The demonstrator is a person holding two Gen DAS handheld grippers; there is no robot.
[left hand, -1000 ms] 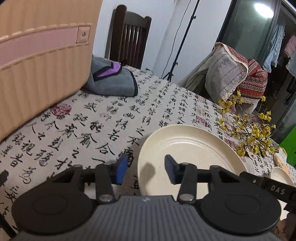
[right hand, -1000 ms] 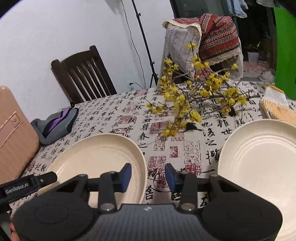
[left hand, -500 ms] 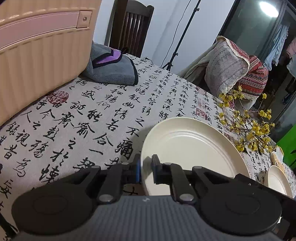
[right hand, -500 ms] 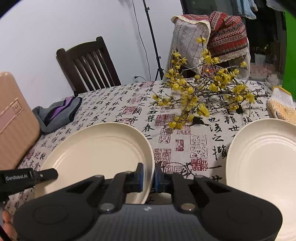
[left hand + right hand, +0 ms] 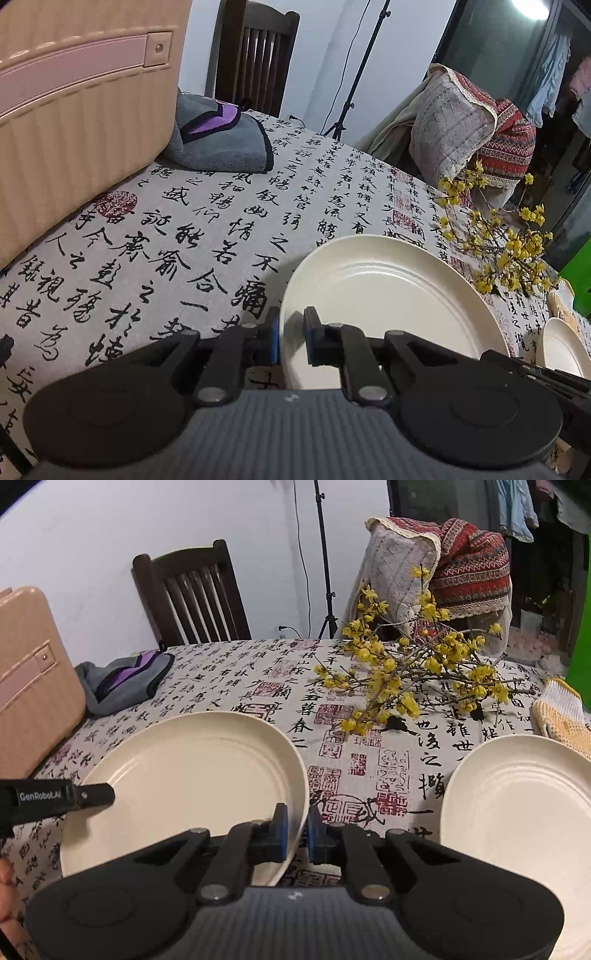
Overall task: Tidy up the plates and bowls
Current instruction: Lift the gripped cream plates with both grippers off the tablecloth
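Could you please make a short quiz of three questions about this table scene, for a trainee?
1. True or false: both grippers are shut on the rim of the same cream plate.
2. Multiple choice: what lies between the two cream plates, toward the far side of the table? A) a glass bowl B) a branch of yellow flowers C) a kettle
3. Fill in: the second cream plate lies flat on the ______ side in the right wrist view.

Key: 1 true, the left gripper and the right gripper pinch opposite edges of it. 2 B. 3 right.
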